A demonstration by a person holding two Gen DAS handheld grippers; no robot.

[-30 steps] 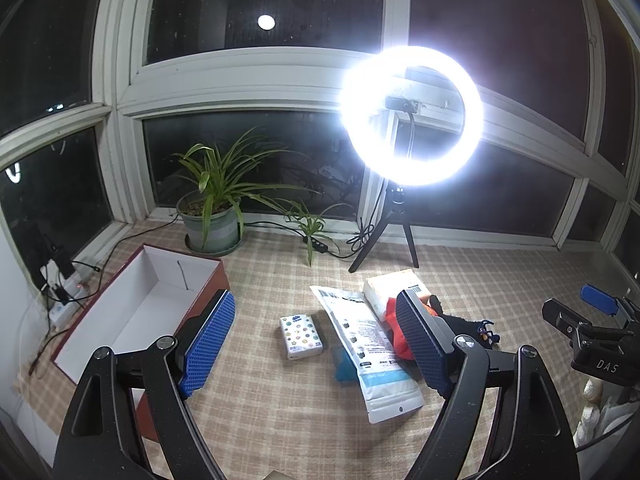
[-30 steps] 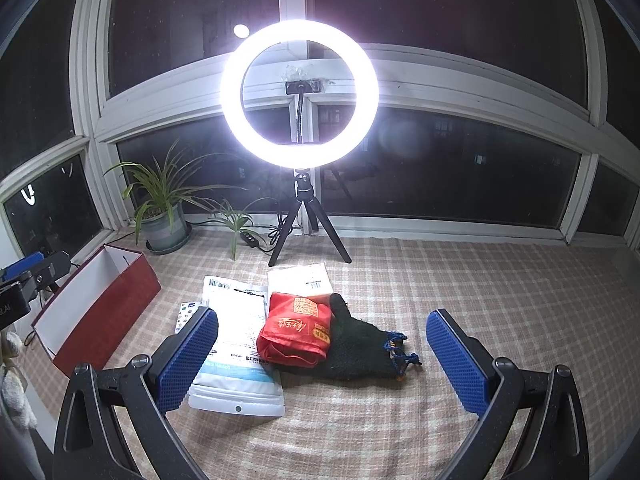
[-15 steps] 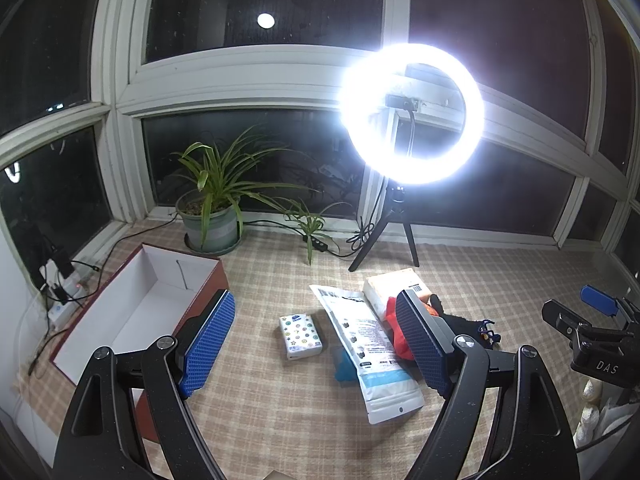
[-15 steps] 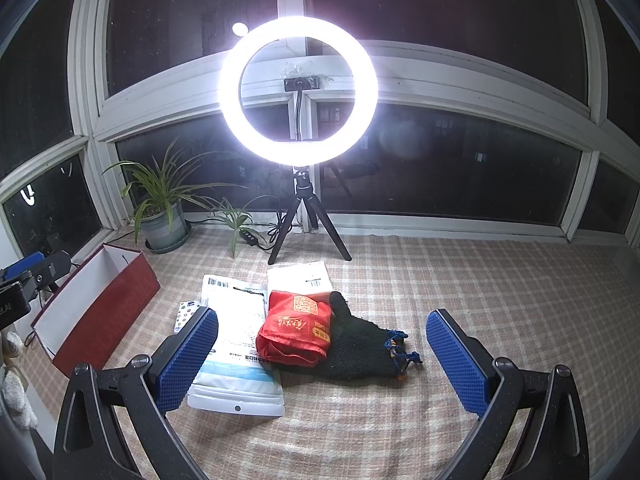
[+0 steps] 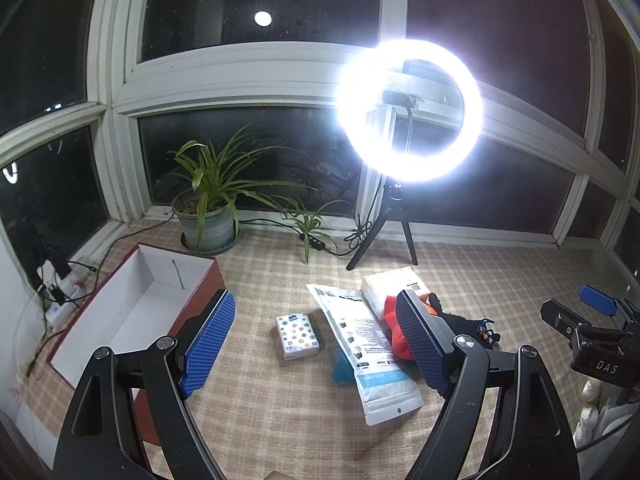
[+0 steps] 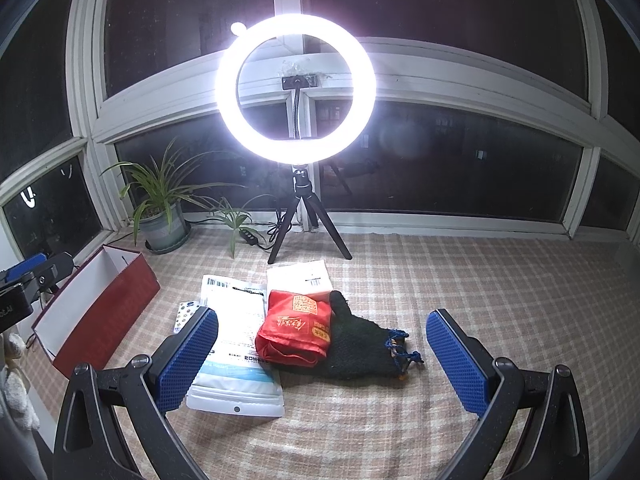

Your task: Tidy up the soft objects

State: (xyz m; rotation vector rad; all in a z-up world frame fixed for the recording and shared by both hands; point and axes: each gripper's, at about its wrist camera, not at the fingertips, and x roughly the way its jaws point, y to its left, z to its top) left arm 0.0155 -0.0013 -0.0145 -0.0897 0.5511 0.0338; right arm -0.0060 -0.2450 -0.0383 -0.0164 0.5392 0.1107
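Note:
A red cloth bag (image 6: 296,330) lies on a dark knitted glove (image 6: 360,346) in the middle of the checked mat. Left of them lies a white plastic pouch (image 6: 236,352), with a second white packet (image 6: 298,276) behind. A small patterned tissue pack (image 5: 298,336) sits further left, beside a teal scrap (image 5: 341,364). An open red box (image 5: 132,312) with a white inside stands at the left. My left gripper (image 5: 316,344) hovers open above the tissue pack and pouch. My right gripper (image 6: 322,360) hovers open in front of the red bag and glove. Both hold nothing.
A ring light on a tripod (image 6: 296,92) stands at the back by the windows, its cable trailing left. A potted plant (image 5: 206,216) sits at the back left, and a power strip with plugs (image 5: 60,304) lies by the left wall. White fluffy items (image 5: 592,408) show at the right edge.

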